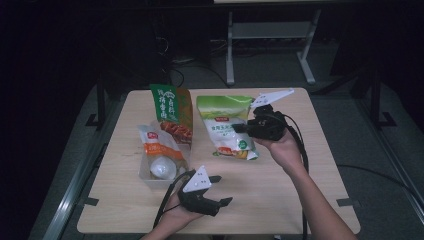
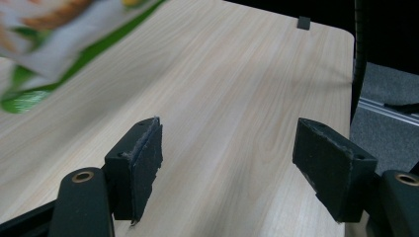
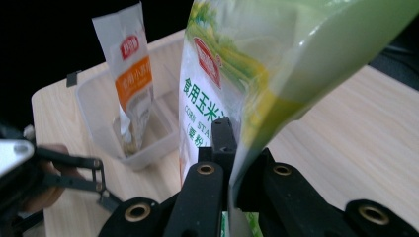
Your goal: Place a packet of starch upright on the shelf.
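Observation:
A light green bag of corn starch (image 1: 225, 120) lies at the middle of the wooden table (image 1: 280, 190). My right gripper (image 1: 240, 128) is shut on its right edge. In the right gripper view the bag (image 3: 237, 64) rises tilted from between the closed jaws of the right gripper (image 3: 231, 148). My left gripper (image 1: 222, 190) is open near the table's front edge and points right, holding nothing. In the left gripper view, the left gripper (image 2: 227, 163) has bare wood between its jaws and a blurred corner of the bag (image 2: 44, 39) at the upper left.
A clear plastic container (image 1: 150, 176) at the front left holds a white and orange pouch (image 1: 157, 145), also in the right gripper view as container (image 3: 99, 118) and pouch (image 3: 131, 74). A dark green and orange bag (image 1: 171, 110) lies behind it. Table legs stand on the floor beyond.

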Available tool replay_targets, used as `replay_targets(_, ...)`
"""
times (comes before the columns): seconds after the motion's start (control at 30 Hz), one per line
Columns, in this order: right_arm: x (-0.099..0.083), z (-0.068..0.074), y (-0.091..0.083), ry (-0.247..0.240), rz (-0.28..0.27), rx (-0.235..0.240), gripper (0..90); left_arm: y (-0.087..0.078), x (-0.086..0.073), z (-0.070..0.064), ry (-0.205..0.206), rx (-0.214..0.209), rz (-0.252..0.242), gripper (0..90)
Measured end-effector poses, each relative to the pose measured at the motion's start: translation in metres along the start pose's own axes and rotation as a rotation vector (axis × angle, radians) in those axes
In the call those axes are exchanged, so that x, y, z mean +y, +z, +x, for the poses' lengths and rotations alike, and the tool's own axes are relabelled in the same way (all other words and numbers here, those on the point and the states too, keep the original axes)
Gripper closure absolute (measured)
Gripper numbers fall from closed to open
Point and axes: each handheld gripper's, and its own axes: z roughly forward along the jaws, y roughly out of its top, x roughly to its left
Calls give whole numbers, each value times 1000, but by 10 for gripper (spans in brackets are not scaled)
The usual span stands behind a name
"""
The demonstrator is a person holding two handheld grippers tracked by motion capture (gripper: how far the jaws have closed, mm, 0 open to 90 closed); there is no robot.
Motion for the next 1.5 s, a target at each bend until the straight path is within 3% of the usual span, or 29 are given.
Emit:
replay_targets(0.2, 16, 6, 12, -17, -12, 13, 889, 1, -1, 0, 0, -2, -12, 262)
replay_targets(0.27, 27, 11, 24, -27, -11, 30, 888, 1, -1, -1, -3, -3, -15, 260)
replay_targets(0.6, 49, 26, 56, -66, -21, 45, 889, 2, -4, -3, -8, -23, -31, 255)
replay_targets(0.8, 61, 34, 80, -90, -13, 43, 889, 3, -2, -8, 21, -37, -20, 255)
replay_targets(0.93, 63, 39, 97, -69, -24, 64, 889, 2, -4, -11, 47, -40, 4, 252)
replay_targets(1.1, 62, 44, 117, -66, -31, 79, 888, -4, -11, -13, 49, -41, 24, 252)
replay_targets(1.2, 63, 48, 125, -44, -29, 87, 888, -9, -14, -14, 27, -54, 36, 252)
replay_targets(1.37, 62, 51, 141, -55, -17, 81, 888, -14, -17, -18, 60, -71, 55, 248)
replay_targets(1.5, 60, 54, 153, -44, -8, 87, 888, -15, -20, -17, 52, -80, 58, 251)
